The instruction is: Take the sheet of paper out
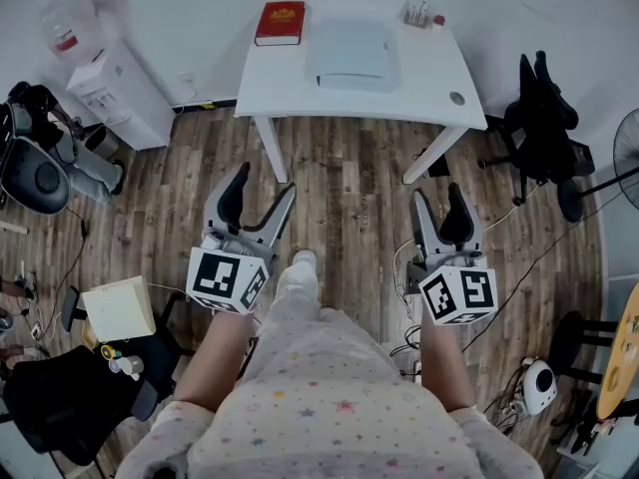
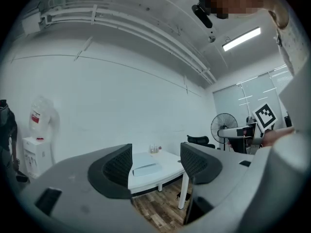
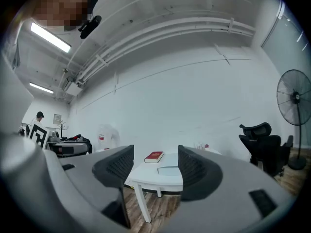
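Office room: white desk (image 1: 280, 83), black office chair (image 1: 540, 108), water dispenser (image 1: 118, 93), standing fan (image 3: 295, 97).

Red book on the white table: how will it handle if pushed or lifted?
The red book lies flat by the table's far edge, so it should slide, not tip or roll. It looks thick and hard-covered: probably stiff, fairly heavy for its size.

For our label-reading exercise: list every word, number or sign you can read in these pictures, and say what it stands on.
No text here can be read.
Red book: gold print on the cover, too small to read.
Water bottle: red label, blurred.
Small bottles: labels too small.
Marker cubes: black-and-white square patterns only, no letters.
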`<state>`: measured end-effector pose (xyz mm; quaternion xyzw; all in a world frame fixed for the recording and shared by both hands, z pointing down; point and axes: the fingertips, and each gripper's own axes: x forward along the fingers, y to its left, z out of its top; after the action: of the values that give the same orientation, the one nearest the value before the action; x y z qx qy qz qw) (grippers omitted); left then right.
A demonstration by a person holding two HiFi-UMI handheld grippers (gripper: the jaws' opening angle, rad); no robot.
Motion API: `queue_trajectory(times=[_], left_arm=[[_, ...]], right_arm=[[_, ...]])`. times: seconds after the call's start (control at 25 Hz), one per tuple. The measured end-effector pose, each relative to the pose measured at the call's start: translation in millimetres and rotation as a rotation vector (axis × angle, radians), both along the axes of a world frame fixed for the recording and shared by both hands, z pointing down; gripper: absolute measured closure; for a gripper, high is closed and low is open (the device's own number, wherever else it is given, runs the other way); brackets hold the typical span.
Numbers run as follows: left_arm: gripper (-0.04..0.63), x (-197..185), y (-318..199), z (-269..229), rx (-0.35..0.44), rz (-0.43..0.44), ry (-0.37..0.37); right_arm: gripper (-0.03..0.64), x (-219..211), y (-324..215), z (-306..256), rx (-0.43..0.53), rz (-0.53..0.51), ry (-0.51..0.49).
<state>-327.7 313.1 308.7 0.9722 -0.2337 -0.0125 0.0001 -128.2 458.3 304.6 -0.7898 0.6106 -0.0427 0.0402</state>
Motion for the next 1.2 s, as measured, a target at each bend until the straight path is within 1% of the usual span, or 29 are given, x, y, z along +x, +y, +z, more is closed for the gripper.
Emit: queue_trajectory(times=[0.28,0.52,0.72,0.92,1.2], left_arm=[[0.31,38,-89,3,0.015,0.022,-0.015],[0.31,65,-156,7,0.017,0.057,-0.032],[0.31,81,-192,13,-0.006,0.065,-0.039],[0.31,99,-220,24,-0.036,0.057,-0.053],[0.31,146,-254,33,-0.047,0.04,-0.066]], right_arm=[[0.345,32,-86,-7,0.006,0.015,0.021],[0.345,54,-148,-7,0.014,0.052,0.006],[0.347,67,-176,-1,-0.01,0.074,-0.013],[0.347,91,-198,4,-0.017,0.091,-0.025],[0.345,140,-239,11,-0.017,0.068,-0.035]])
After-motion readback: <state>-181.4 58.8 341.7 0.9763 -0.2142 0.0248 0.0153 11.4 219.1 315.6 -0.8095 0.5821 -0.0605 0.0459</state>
